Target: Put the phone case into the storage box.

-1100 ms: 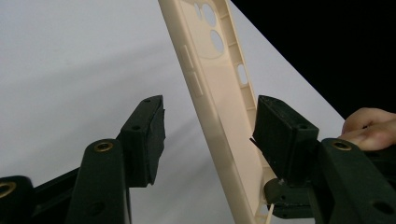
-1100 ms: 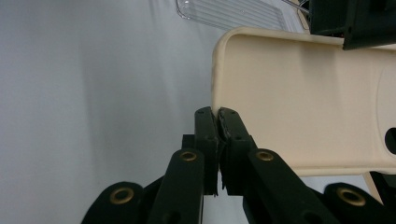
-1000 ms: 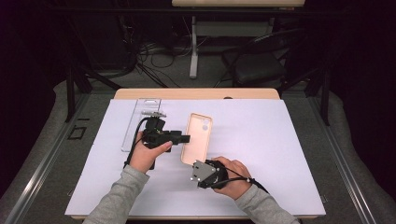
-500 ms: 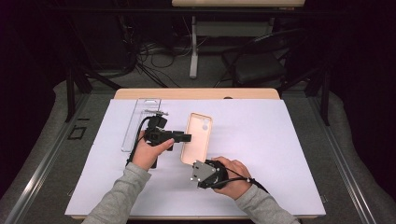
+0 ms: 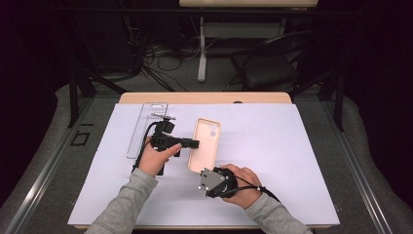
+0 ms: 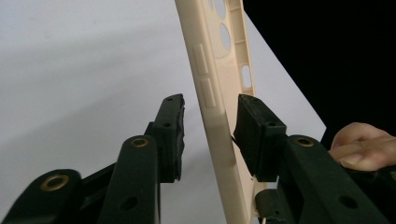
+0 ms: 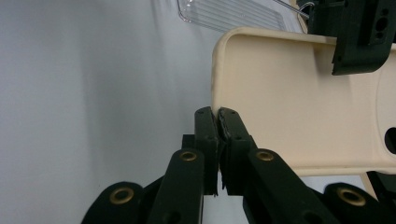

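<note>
White sheet [image 5: 292,161] covers a wooden table [image 5: 204,97] in a dark room, cables and a chair base on the floor beyond. Beige phone case [image 5: 204,145] lies mid-sheet, inside up; the left gripper [image 5: 192,143] reaches level across its left edge, jaws just closing, case wall between them, the outer pad not yet touching. The right gripper [image 7: 217,114] pinches the case's near end, jaws tight together; a clear plastic tray [image 5: 146,127] lies toward the sheet's far-left corner.
</note>
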Motion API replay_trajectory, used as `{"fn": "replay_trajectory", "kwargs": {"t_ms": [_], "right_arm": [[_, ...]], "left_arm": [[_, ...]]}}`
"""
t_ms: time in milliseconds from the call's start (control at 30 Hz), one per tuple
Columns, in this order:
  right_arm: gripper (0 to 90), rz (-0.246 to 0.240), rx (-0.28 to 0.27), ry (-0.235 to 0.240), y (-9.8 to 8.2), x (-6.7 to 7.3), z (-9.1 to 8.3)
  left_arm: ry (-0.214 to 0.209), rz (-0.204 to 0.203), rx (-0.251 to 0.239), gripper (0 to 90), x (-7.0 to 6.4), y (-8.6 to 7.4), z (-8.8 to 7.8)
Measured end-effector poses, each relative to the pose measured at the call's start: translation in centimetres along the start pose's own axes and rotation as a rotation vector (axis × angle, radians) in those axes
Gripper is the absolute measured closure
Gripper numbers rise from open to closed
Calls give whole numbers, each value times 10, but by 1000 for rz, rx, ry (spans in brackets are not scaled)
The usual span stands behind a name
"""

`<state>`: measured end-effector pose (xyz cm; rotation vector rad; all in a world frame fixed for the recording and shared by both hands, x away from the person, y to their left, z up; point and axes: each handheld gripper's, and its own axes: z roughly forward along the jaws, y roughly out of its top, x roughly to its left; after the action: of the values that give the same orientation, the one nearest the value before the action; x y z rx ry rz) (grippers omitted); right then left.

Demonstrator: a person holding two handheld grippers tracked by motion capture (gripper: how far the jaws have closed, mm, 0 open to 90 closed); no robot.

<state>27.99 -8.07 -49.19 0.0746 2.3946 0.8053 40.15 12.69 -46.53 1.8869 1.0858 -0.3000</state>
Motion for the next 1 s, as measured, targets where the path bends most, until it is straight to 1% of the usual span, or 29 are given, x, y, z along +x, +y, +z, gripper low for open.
{"fn": "replay_trajectory", "kwargs": {"t_ms": [33, 100, 233, 333, 367, 400, 500, 667, 700, 733, 767, 800, 900, 1000], "right_arm": [[876, 11, 0, 0, 0, 1, 0], [876, -2, 0, 2, 0, 0, 0], [876, -5, 0, 3, 0, 1, 1], [876, 20, 6, 3, 0, 3, 1], [876, 11, 5, 3, 0, 3, 1], [876, -12, 0, 2, 0, 2, 1], [876, -8, -1, 3, 1, 2, 2], [876, -8, -2, 4, 1, 3, 2], [876, -10, -3, 4, 1, 3, 2], [876, -9, -2, 6, 1, 3, 2], [876, 13, 3, 6, 0, 5, 2], [876, 1, 0, 7, 0, 4, 2], [876, -12, -1, 6, 0, 3, 2], [876, -12, -3, 6, 0, 3, 1]], "left_arm": [[-3, -2, -2, 639, 0, 0, 0], [-7, -8, -1, 655, 1, 0, 0], [-15, -20, 4, 682, 2, 1, 0], [-20, -30, 7, 698, 3, 1, 0], [-24, -34, 9, 702, 3, 1, 0], [-24, -38, 10, 712, 3, 1, 0], [-22, -39, 11, 734, 4, 1, 0], [-30, -49, 14, 753, 4, 1, 0], [-33, -52, 14, 754, 4, 1, 0], [-35, -65, 16, 755, 4, 1, 0], [-35, -68, 16, 756, 4, 1, -1], [-42, -71, 14, 758, 4, 1, -1], [-45, -81, 15, 762, 4, 1, -1], [-46, -90, 17, 765, 5, 1, -1]]}}
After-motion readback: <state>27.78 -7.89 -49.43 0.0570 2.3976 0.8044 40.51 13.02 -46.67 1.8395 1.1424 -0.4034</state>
